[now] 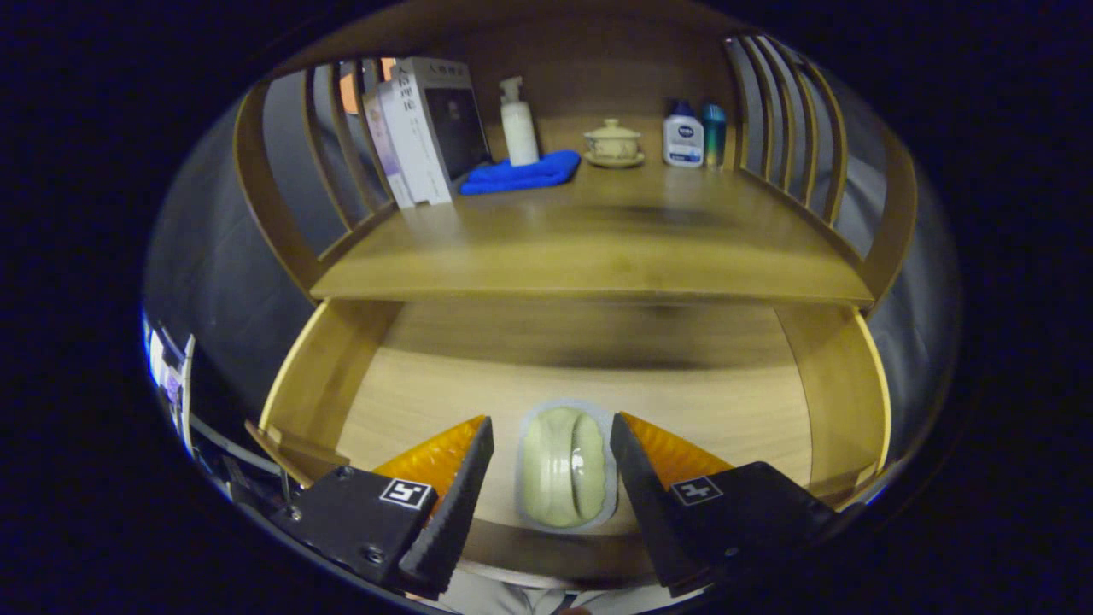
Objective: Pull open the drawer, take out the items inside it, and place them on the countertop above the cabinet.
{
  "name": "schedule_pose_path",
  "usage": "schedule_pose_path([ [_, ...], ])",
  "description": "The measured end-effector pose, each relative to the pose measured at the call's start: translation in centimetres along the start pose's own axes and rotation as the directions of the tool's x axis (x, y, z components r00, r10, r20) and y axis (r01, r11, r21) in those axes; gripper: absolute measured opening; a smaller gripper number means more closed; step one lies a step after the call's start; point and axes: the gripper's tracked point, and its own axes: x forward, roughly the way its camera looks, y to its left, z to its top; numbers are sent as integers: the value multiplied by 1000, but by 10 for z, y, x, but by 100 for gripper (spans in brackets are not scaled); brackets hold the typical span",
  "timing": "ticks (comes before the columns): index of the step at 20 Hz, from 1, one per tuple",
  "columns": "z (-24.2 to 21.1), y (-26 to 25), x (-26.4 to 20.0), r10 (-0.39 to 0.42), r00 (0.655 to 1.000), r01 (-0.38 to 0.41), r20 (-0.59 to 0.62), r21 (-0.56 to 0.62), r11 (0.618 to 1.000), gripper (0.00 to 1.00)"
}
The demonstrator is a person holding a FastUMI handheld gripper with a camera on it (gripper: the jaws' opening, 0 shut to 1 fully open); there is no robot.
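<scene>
In the pulled-out drawer point(324, 384), a pale green dish point(565, 465) lies near its front edge, between the fingers of the released gripper point(551, 436), untouched by either

The open wooden drawer point(329, 384) stood pulled out below the wooden countertop point(598, 248). In it, near its front, lay a pale oval soap in a clear tray point(564, 465), between the spread fingers of the gripper point(551, 448), touching neither. At the back of the countertop, left to right, stood leaning books point(423, 128), a white pump bottle point(518, 124) on a folded blue cloth point(521, 173), a lidded ceramic cup on a saucer point(613, 143), a white squat bottle point(683, 137) and a slim teal bottle point(714, 132)
</scene>
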Motion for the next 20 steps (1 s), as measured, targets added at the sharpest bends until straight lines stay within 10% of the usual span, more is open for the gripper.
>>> schedule_pose_path([
  [8, -17, 0, 12, -44, 993, 34, -106, -93, 995, 75],
  [20, -24, 1, 19, -20, 995, 9, -102, -100, 995, 19],
])
